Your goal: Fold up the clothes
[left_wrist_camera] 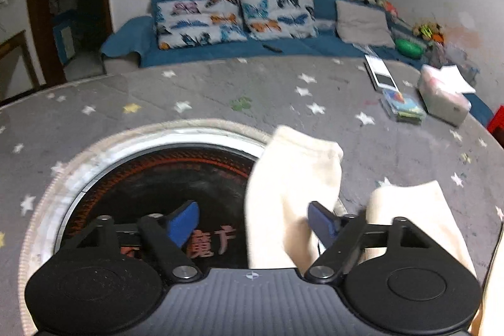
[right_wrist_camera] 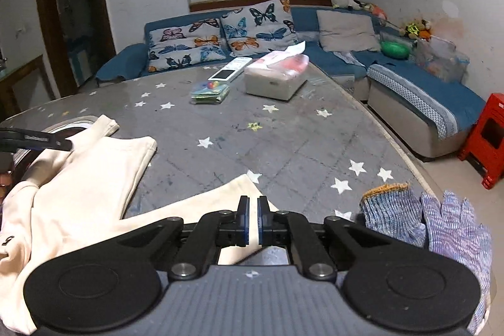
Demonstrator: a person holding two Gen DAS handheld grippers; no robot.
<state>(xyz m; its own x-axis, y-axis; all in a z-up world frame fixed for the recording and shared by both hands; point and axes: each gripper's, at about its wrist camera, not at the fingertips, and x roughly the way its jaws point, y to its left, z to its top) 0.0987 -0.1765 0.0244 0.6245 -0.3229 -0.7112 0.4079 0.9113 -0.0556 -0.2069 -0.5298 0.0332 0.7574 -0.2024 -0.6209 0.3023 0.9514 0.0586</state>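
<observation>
Two cream legs of the garment [left_wrist_camera: 293,197] are lying across the grey starred counter [left_wrist_camera: 220,90] in my left view, one over the round black cooktop [left_wrist_camera: 176,178]. My left gripper [left_wrist_camera: 253,224] is standing released, one pad beside the cloth.

In my right view, my right gripper [right_wrist_camera: 252,221] is clenched over a garment corner; whether it is pinching the cloth I cannot tell. Knit gloves [right_wrist_camera: 434,225] are lying just beside it.

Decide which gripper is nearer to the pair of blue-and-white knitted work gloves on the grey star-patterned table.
Right. The right gripper, jaws shut, is just beside the gloves at the table's near edge. The left gripper is open over the round black inset, beyond the cream garment.
</observation>
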